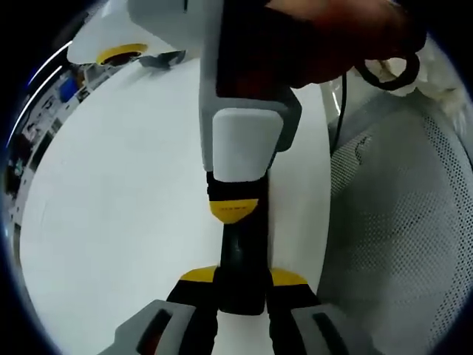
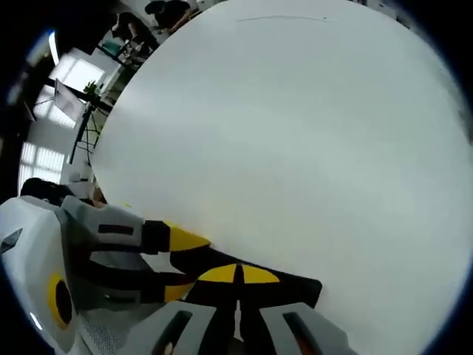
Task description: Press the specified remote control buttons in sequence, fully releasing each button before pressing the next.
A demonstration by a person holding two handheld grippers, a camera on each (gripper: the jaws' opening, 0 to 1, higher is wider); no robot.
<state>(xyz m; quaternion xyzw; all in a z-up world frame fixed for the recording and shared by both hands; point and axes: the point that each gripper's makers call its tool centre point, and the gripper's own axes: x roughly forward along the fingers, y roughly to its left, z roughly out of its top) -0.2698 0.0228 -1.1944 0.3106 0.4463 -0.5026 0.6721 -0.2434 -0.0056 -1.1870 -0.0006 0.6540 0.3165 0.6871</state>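
Observation:
A black remote control (image 1: pixel 240 251) lies lengthwise between the yellow-tipped jaws of my left gripper (image 1: pixel 242 277), which is shut on its near end just above the white table (image 1: pixel 111 207). My right gripper (image 1: pixel 235 209) comes down from the top of the left gripper view, held by a hand (image 1: pixel 332 37), with its yellow tip resting on the remote's top face. In the right gripper view, my right gripper (image 2: pixel 236 275) has its jaws shut together, tips touching the remote control (image 2: pixel 292 290). The left gripper (image 2: pixel 181 262) clamps it from the left. The buttons are hidden.
The white table (image 2: pixel 295 133) stretches wide and bare ahead. White mesh fabric (image 1: pixel 414 244) hangs along the table's right edge, with a black cable (image 1: pixel 340 103) beside it. A white housing with a yellow disc (image 1: pixel 122 52) sits at the far back left.

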